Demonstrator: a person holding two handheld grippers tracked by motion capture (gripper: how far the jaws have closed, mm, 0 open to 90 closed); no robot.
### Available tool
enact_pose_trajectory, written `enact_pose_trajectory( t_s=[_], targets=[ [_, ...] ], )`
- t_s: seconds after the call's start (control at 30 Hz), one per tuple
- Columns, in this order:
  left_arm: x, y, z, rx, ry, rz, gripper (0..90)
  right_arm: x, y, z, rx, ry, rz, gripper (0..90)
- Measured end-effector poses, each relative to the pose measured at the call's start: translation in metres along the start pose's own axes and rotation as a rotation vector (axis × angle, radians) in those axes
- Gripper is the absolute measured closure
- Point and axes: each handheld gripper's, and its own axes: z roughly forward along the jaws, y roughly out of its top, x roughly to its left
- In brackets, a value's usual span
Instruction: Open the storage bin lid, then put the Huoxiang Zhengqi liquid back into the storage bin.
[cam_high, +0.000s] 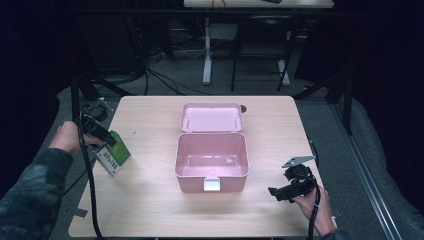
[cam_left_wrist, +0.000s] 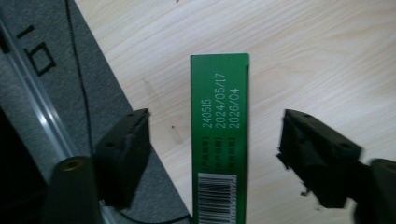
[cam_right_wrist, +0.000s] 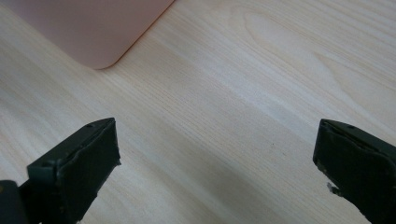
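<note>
Straddling a green carton (cam_left_wrist: 219, 140) with gaps either side, left gripper (cam_left_wrist: 215, 154) jaws released, right gripper (cam_right_wrist: 215, 172) jaws spread wide.

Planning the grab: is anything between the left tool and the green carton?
Nothing visible. The green carton already sits between the open jaws of the left tool, with bare gaps on both sides; the pads do not touch it yet.

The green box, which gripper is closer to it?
Left. The left gripper has the green box between its jaws; the right gripper is across the table, past the pink case.
</note>
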Motion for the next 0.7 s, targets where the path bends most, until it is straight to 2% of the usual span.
enact_pose_trajectory(
  t_s=[0.07,0.13,0.2,0.3,0.43,0.57,0.7],
  targets=[
    [0.0,-0.001,0.008,0.028,-0.011,0.012,34.2,0.0,0.0,0.001,0.002,0.0,-0.004,0.0],
    [0.0,-0.003,0.015,0.039,-0.015,0.01,36.5,-0.001,0.0,0.001,0.002,0.001,-0.004,0.0],
    [0.001,-0.005,0.02,0.047,-0.019,0.004,47.6,0.0,0.001,0.001,-0.004,0.002,0.004,0.0],
    [0.003,-0.006,0.021,0.049,-0.032,-0.004,58.2,0.0,0.001,0.001,-0.004,-0.001,0.003,0.0],
    [0.0,-0.006,0.019,0.036,-0.056,0.015,62.8,-0.001,0.002,0.002,0.007,-0.004,-0.004,0.0],
    [-0.006,-0.004,0.016,0.045,-0.031,0.047,63.4,-0.001,0.002,0.001,0.002,-0.008,-0.005,0.0],
    [-0.011,-0.003,0.01,0.054,-0.043,0.078,63.4,-0.001,0.002,0.001,0.003,-0.001,0.005,0.0]
  ],
)
